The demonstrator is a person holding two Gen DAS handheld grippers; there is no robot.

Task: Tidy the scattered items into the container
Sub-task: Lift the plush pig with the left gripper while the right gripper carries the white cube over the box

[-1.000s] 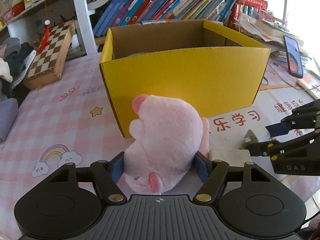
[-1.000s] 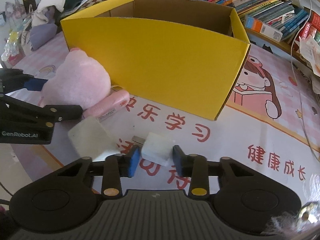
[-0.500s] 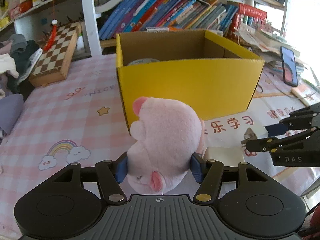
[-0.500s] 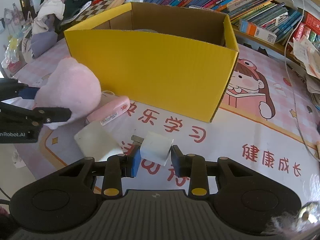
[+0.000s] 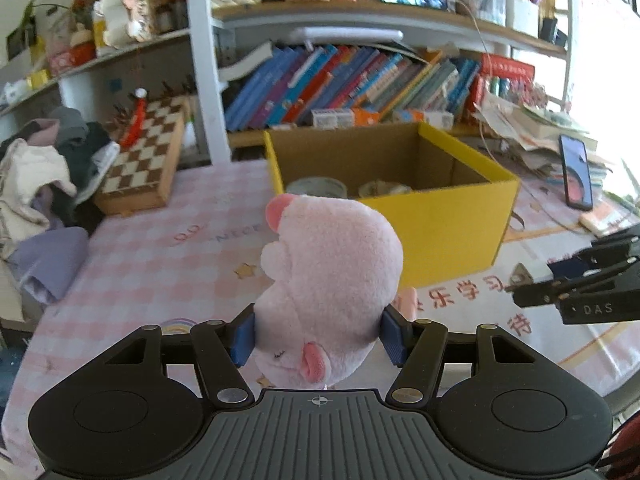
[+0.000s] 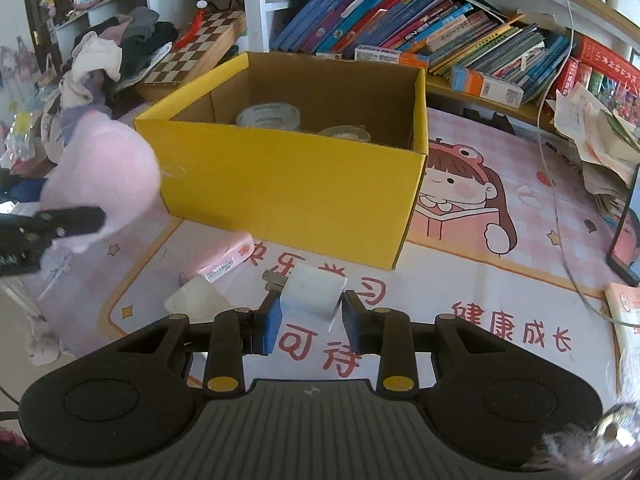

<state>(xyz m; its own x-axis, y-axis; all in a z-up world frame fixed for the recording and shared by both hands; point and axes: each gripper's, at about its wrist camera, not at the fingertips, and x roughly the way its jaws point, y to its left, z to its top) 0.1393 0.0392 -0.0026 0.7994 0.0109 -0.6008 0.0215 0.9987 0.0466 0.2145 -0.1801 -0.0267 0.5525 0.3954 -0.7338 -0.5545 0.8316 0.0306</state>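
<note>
My left gripper (image 5: 318, 338) is shut on a pink plush pig (image 5: 332, 280) and holds it in the air, in front of the yellow cardboard box (image 5: 444, 232). The pig also shows in the right wrist view (image 6: 104, 176), left of the box (image 6: 288, 184). My right gripper (image 6: 312, 320) is shut on a white charger plug (image 6: 314, 294) and holds it above the mat, in front of the box. Tape rolls (image 6: 268, 116) lie inside the box. A pink pack (image 6: 222, 260) and a white flat pad (image 6: 196, 302) lie on the mat.
A chessboard (image 5: 140, 156) and a heap of clothes (image 5: 40, 168) sit at the left. Bookshelves (image 5: 360, 84) stand behind the box. A phone (image 5: 576, 172) and stacked papers (image 6: 600, 136) are at the right. The table carries a pink cartoon mat (image 6: 472, 200).
Both grippers have risen with their loads. The pig and the plug are now off the mat, and the inside of the box has come into view.
</note>
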